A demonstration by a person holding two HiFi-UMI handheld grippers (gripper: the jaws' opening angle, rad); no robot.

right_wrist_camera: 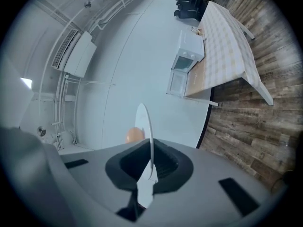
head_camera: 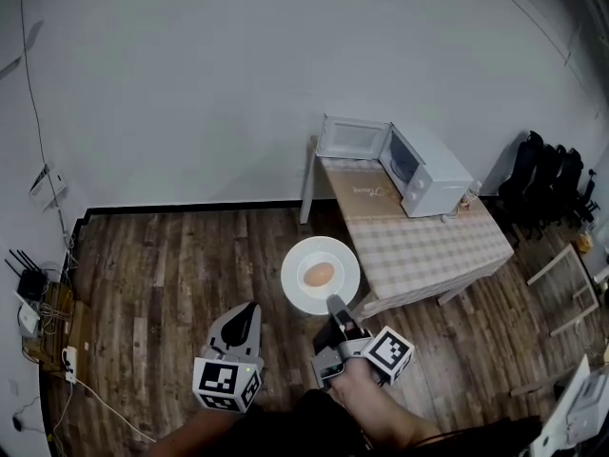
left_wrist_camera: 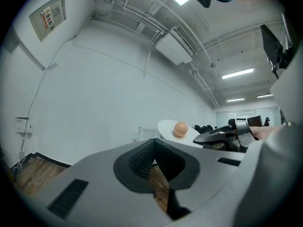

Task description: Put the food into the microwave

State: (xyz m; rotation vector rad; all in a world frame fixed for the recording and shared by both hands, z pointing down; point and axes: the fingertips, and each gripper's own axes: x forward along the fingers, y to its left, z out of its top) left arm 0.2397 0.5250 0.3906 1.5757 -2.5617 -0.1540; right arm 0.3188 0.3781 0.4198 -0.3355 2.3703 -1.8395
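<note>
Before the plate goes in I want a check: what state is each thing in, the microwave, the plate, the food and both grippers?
microwave: on the table, door swung open.
plate: off the table, roughly level, gripped at its rim.
food: resting on the plate.
right gripper: shut on the plate's rim.
left gripper: shut, empty.

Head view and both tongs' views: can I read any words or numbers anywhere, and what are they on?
Poster high on the wall: there is print, but it is too small to read.
Tablecloth beside the microwave: there is curly writing, but it is too blurred to read.
Marker cubes: these show only black-and-white squares, no words.
</note>
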